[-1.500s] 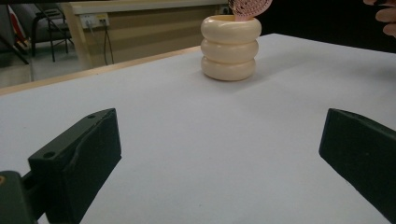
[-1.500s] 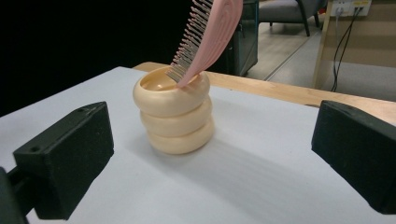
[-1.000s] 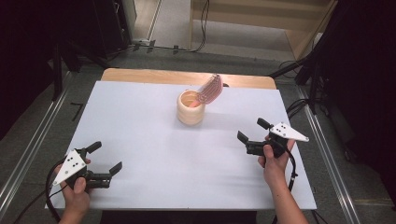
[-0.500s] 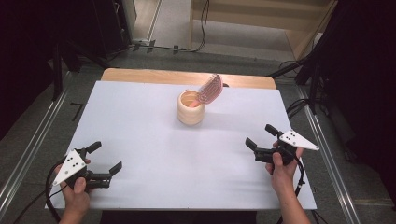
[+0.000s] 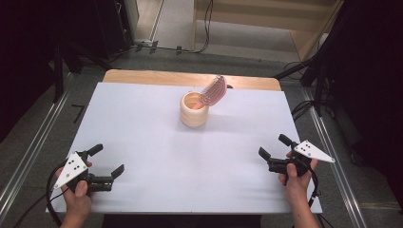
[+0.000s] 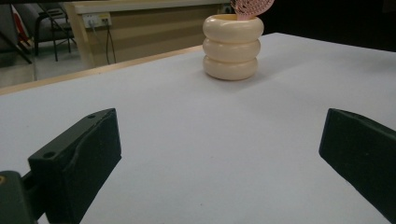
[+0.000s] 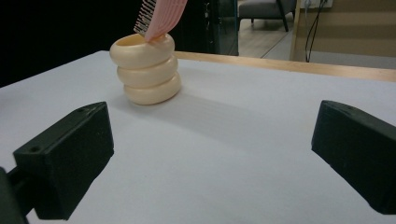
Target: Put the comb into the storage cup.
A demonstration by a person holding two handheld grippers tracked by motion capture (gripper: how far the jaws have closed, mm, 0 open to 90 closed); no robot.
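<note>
Resting on the white table [image 5: 142,123], toward its far middle, stands the cream ribbed holder [image 5: 194,110], upright, with a pink comb [image 5: 213,90] leaning out of its mouth toward the far right. Both grippers sit near the table's front edge, well apart from the holder and from each other. The left gripper [image 5: 107,161] is held at the front left, its jaws spread wide and empty; the right gripper [image 5: 274,147] is at the front right, likewise wide and holding nothing.

With the comb seated in the holder, the work looks finished or at rest. If the comb must come out, the right gripper seems the better choice, since the comb tilts toward that side. Approaching from above and gripping the comb's spine, not its thin teeth, should help. Lifting along the comb's own tilt keeps the light holder from tipping; the left gripper could steady the holder's ribbed wall.
</note>
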